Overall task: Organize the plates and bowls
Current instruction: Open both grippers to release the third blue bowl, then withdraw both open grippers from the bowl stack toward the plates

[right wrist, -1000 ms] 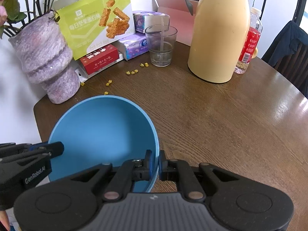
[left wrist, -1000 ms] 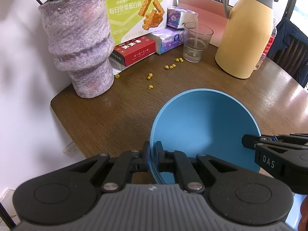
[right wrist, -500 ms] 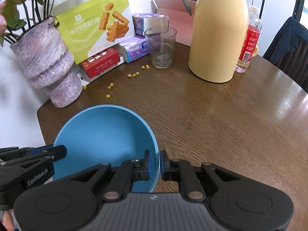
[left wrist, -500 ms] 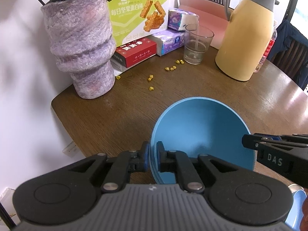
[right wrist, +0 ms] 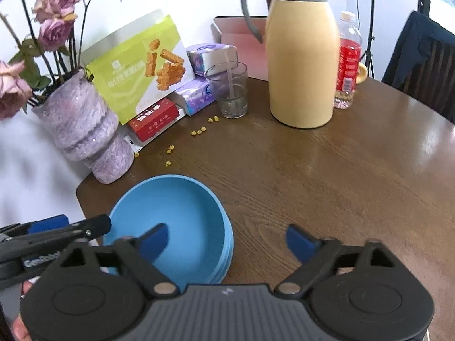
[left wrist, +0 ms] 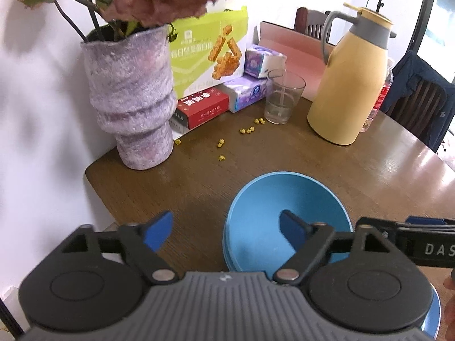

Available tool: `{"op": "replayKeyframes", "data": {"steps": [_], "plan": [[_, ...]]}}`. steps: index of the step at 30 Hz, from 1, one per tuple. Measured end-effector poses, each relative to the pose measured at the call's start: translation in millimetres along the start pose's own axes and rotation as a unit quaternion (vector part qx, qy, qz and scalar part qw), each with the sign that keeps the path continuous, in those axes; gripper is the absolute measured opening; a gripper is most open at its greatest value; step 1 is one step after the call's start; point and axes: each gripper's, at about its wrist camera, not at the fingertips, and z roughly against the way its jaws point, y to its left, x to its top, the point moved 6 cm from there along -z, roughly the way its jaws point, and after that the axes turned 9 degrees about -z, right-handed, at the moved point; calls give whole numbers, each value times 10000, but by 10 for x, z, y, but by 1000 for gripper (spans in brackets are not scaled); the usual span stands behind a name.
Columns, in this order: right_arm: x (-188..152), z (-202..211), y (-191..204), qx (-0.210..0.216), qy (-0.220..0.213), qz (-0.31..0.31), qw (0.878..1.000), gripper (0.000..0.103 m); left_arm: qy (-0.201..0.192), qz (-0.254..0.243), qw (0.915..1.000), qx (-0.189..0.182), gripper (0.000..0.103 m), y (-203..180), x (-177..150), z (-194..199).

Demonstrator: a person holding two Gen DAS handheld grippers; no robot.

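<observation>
Opening both my left tongs (left wrist: 226, 231) and right tongs (right wrist: 226, 240) (nothing pinched), I hover over the stacked round blue plastic bowls (right wrist: 182, 221) on the brown wooden desk (right wrist: 327, 176).

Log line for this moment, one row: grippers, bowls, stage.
left gripper: jaws opening, nothing gripped | right gripper: jaws opening, nothing gripped | blue bowls: stacked on table, released | stage: placing done
</observation>
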Motion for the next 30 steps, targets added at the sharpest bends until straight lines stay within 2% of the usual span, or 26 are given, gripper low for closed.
{"op": "replayKeyframes", "data": {"steps": [2, 5, 15, 30], "plan": [[-31, 37, -51, -27, 38, -99, 9999, 102, -27, -26, 10000, 3, 95, 3, -12, 43], [-95, 85, -106, -50, 91, -165, 9998, 103, -37, -35, 10000, -29, 103, 7, -41, 86], [-290, 256, -162, -4, 177, -208, 9996, 103, 20, -3, 10000, 14, 103, -3, -177, 243], [-298, 476, -206, -46, -1, -264, 9996, 103, -260, -131, 9996, 16, 103, -21, -35, 505]]}}
